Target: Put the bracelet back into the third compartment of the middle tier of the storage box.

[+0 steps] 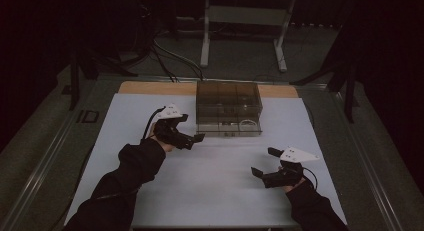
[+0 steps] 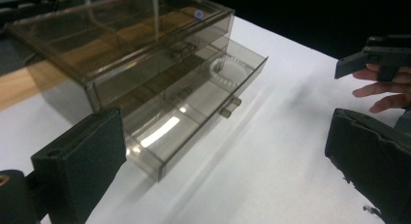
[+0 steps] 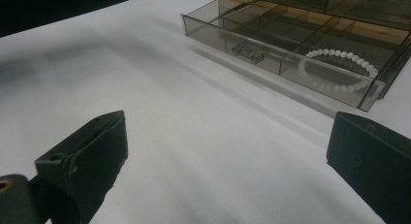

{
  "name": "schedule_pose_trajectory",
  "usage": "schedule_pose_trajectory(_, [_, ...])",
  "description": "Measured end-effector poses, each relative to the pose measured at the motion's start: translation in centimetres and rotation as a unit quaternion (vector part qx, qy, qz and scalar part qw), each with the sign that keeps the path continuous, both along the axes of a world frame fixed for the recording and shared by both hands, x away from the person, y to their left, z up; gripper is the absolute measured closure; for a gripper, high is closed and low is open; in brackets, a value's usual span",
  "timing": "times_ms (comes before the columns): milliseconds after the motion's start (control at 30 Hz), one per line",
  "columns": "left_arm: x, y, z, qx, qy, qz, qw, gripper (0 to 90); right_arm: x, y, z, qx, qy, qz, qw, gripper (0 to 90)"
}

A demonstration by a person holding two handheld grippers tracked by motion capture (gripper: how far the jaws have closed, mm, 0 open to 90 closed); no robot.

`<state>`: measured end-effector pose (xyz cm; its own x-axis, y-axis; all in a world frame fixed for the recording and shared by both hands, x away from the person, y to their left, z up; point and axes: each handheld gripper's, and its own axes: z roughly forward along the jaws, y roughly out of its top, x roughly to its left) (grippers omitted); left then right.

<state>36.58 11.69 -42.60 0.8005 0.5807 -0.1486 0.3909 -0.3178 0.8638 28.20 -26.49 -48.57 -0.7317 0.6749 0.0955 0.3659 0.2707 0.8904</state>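
2 grippers wait with jaws apart, holding nothing, before a pulled-out drawer (image 2: 194,117).
Left gripper (image 1: 192,139) sits nearest; likely next: push the drawer shut (bead bracelet (image 3: 339,69) inside) by its handle (image 2: 230,106).

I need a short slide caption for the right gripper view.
Open hand-held gripper faces a smoky clear box's pulled-out drawer holding a white bead bracelet.

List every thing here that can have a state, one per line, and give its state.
Lower drawer: pulled partly out of the smoky plastic box.
Bead bracelet: lying in the drawer's end compartment.
Upper drawer: pushed in.
Left gripper: jaws open, holding nothing.
Right gripper: jaws open, holding nothing.
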Motion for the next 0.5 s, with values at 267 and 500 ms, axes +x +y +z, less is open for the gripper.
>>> schedule_pose_trajectory(267, [-0.9,1.6,-1.3,-0.003,0.009,0.012,0.9999,1.2,0.0,-0.1,0.1,0.000,0.000,-0.003,1.0000,1.6])
schedule_pose_trajectory(500, [-1.5,3.0,-2.3,-0.005,0.019,0.020,0.9996,1.2,0.0,0.0,0.0,-0.002,0.000,-0.002,1.0000,1.7])
